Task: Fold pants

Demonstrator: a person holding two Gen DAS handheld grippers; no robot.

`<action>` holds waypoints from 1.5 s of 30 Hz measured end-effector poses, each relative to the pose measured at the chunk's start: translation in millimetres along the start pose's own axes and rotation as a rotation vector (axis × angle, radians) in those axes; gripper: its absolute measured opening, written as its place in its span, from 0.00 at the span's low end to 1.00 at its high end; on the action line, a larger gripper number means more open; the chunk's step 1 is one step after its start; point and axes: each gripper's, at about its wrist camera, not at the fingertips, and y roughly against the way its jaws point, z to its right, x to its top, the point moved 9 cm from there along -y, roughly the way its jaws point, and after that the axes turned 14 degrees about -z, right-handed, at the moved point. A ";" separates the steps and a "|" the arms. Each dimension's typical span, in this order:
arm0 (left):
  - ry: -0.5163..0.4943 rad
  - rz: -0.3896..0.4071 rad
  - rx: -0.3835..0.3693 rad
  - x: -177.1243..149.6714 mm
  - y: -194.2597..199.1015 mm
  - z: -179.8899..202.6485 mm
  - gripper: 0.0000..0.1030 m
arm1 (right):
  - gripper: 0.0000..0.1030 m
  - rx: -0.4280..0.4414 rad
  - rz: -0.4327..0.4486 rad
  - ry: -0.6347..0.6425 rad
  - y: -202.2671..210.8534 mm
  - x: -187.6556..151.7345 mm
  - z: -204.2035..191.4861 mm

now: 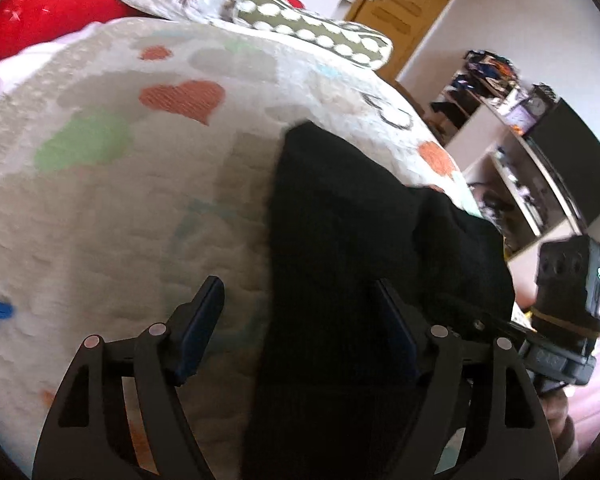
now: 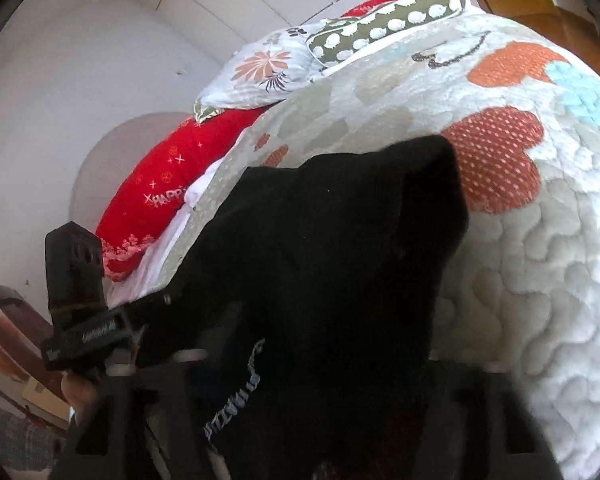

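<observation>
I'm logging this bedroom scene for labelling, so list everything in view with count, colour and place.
pants: one, black, lying on the bedspread, draped over the right gripper's fingers.
bedspread: one, pale quilted with orange, green and blue hearts, covering the bed.
red pillow: one, red with white print, at the head of the bed.
floral pillow: one, white with orange flowers, on the red pillow.
dotted pillow: one, olive with white dots, beside the floral pillow.
door: one, brown wood, behind the bed.
shelves: white, cluttered, along the wall.
left gripper: black, open, straddling the pants' edge.
right gripper: black, fingers hidden by the pants.
</observation>
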 end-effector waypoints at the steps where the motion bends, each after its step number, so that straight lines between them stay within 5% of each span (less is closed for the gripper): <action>1: -0.011 0.009 -0.001 0.3 -1.1 4.2 0.62 | 0.30 0.003 0.001 -0.004 -0.6 1.2 0.4; 2: -0.024 0.010 -0.027 0.7 -1.0 10.9 0.44 | 0.29 0.001 0.007 -0.005 0.5 2.6 0.1; 8: -0.067 0.067 -0.020 26.1 16.5 39.0 0.35 | 0.25 -0.097 0.064 0.098 23.1 23.1 -19.2; 13: -0.055 0.117 -0.023 59.3 17.9 45.6 0.35 | 0.25 -0.133 0.104 0.116 44.6 62.2 -14.9; 16: 0.008 0.042 0.039 67.4 -13.9 28.7 0.36 | 0.31 -0.209 0.073 0.127 33.9 80.9 -4.1; 19: 0.064 0.033 0.086 63.1 -29.2 11.8 0.54 | 0.43 -0.468 -0.034 0.116 2.6 89.4 33.7; 26: 0.082 0.071 0.085 54.0 -4.7 0.5 0.62 | 0.49 -0.510 0.040 0.122 43.6 71.4 38.0; 30: 0.076 0.114 0.121 43.5 14.1 3.8 0.62 | 0.49 -0.647 0.083 0.158 64.9 62.3 31.3; 37: 0.028 0.211 0.251 14.7 49.5 20.8 0.62 | 0.49 -0.677 0.151 0.166 95.2 40.8 5.1; 45: 0.013 0.266 0.290 -20.7 71.7 41.7 0.62 | 0.50 -0.715 0.227 0.187 116.1 19.0 -31.2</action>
